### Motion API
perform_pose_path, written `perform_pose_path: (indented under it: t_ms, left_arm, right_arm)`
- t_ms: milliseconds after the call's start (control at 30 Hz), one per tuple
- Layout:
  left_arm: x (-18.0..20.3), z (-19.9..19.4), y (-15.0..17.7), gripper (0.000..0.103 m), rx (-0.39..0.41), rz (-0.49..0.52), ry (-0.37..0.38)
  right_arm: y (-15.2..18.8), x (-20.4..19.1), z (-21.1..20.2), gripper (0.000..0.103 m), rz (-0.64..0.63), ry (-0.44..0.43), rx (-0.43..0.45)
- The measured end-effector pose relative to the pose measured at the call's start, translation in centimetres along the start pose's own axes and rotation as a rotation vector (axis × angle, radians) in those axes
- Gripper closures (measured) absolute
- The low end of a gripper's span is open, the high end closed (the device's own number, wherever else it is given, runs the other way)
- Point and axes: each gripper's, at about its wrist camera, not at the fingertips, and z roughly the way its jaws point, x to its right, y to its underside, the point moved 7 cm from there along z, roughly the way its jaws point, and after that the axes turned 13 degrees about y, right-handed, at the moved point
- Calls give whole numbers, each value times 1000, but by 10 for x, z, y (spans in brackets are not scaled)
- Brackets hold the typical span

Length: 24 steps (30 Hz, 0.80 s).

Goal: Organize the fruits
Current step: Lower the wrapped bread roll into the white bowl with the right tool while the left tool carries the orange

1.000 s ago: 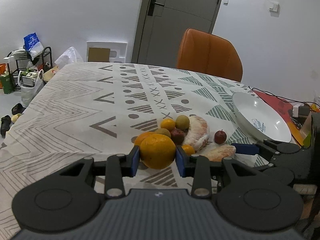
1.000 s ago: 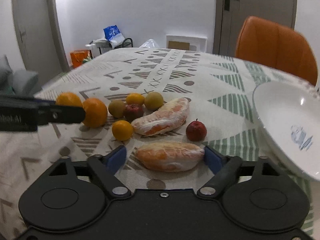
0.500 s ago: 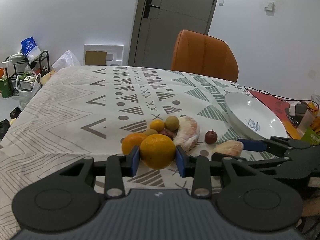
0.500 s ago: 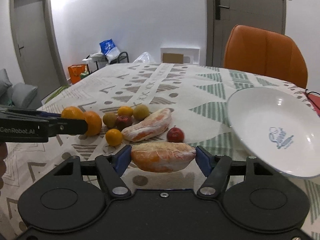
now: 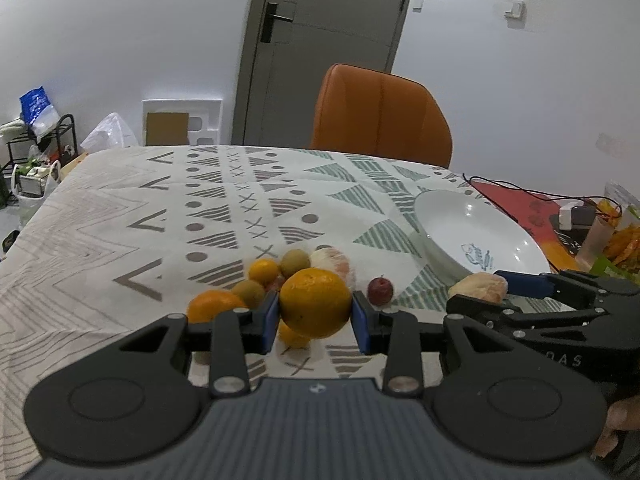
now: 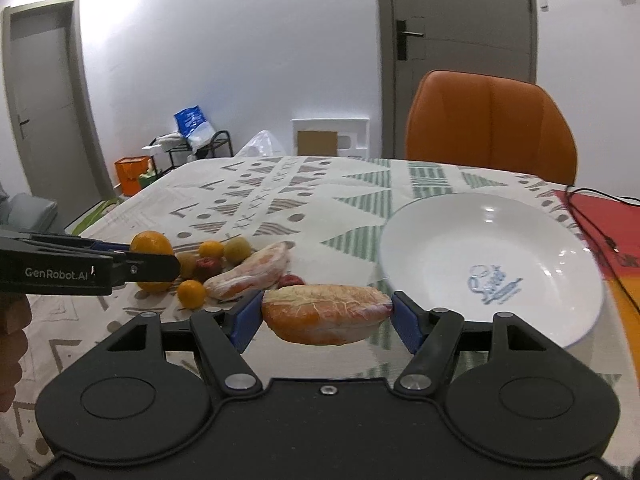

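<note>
One patterned tablecloth (image 5: 120, 216), orange chair (image 5: 380, 116), grey door (image 5: 328, 40).

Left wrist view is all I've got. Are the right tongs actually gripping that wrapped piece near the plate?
Observer: Yes. The right wrist view shows the right tongs clamping the wrapped pomelo segment end to end between both blue pads, clear of the tablecloth.
Operator: Is the plate free all the way across?
Observer: The whole white plate shows there, near rim included. It holds nothing and carries only a blue printed mark.
Operator: What's hidden behind my orange?
Observer: A second wrapped segment lies full length on the tablecloth, with a small orange beside its near end.
</note>
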Motion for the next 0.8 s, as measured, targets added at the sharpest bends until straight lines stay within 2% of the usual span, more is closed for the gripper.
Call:
perform_pose_path:
  t_ms: [800]
  left_arm:
    - [46,35,-12,67,-23,75,10]
  right_arm:
    - [10,97,3,37,114,150,14]
